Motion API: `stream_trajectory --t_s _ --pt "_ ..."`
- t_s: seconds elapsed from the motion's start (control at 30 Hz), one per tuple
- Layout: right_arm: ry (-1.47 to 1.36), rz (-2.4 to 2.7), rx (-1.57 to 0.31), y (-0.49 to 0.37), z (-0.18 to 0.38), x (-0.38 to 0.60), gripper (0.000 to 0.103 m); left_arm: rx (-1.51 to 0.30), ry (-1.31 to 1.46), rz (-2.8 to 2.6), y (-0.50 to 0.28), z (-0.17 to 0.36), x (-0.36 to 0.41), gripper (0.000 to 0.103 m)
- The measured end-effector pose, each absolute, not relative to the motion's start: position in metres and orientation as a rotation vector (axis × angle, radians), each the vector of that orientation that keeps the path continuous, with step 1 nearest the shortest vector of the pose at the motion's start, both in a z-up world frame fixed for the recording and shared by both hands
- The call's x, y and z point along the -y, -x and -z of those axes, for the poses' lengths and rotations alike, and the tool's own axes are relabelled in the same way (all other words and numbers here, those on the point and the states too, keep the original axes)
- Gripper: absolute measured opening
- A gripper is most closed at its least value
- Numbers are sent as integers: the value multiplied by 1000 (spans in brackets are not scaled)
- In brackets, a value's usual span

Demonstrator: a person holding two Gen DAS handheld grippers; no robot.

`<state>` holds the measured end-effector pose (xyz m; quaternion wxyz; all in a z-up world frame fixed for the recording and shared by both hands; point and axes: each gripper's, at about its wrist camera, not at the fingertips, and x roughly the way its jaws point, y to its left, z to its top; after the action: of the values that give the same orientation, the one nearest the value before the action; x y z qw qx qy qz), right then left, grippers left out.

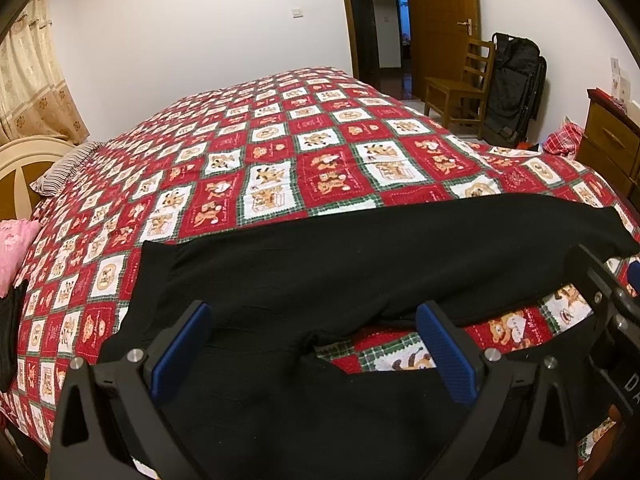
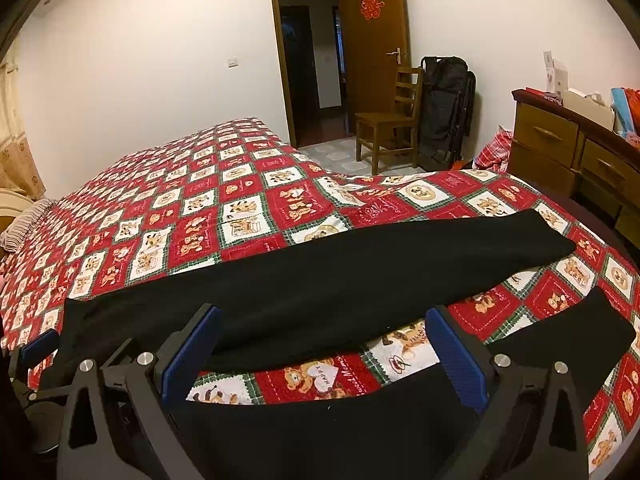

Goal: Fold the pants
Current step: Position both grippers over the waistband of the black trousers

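Black pants (image 1: 320,264) lie spread flat on a red patchwork bedspread (image 1: 280,160), waistband at the left, two legs running right with a strip of bedspread between them. My left gripper (image 1: 314,346) hovers open over the crotch area, nothing between its blue pads. In the right wrist view the far leg (image 2: 360,272) stretches to the right and the near leg (image 2: 340,432) lies under my right gripper (image 2: 324,354), which is open and holds nothing. The other gripper's body shows at the right edge of the left wrist view and at the left edge of the right wrist view.
A wooden chair (image 2: 390,120) and a black folded bag (image 2: 446,108) stand by the open door. A wooden dresser (image 2: 572,148) is at the right. A striped pillow (image 1: 64,168) and a pink cloth (image 1: 14,248) lie at the bed's left.
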<state>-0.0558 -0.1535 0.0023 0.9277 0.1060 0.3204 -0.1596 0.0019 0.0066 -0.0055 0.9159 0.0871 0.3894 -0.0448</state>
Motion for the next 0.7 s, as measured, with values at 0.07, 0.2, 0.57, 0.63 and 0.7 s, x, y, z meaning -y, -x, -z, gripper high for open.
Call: stream_trajectory --t_s 0.07,0.2,0.57,0.63,0.7 --pt "-217 328 -657 56 -2 154 102 -802 -178 93 -2 6 -7 103" --pt "-219 328 -658 56 -2 154 102 -801 -182 91 -1 6 -7 103" --pt "-218 329 -661 57 -1 153 102 -803 -180 90 0 7 -7 103" --pt "-218 330 -661 58 2 153 102 -806 -179 91 0 8 -7 103" --pt "-218 330 -662 58 2 153 102 -809 -178 92 -1 10 -8 103"
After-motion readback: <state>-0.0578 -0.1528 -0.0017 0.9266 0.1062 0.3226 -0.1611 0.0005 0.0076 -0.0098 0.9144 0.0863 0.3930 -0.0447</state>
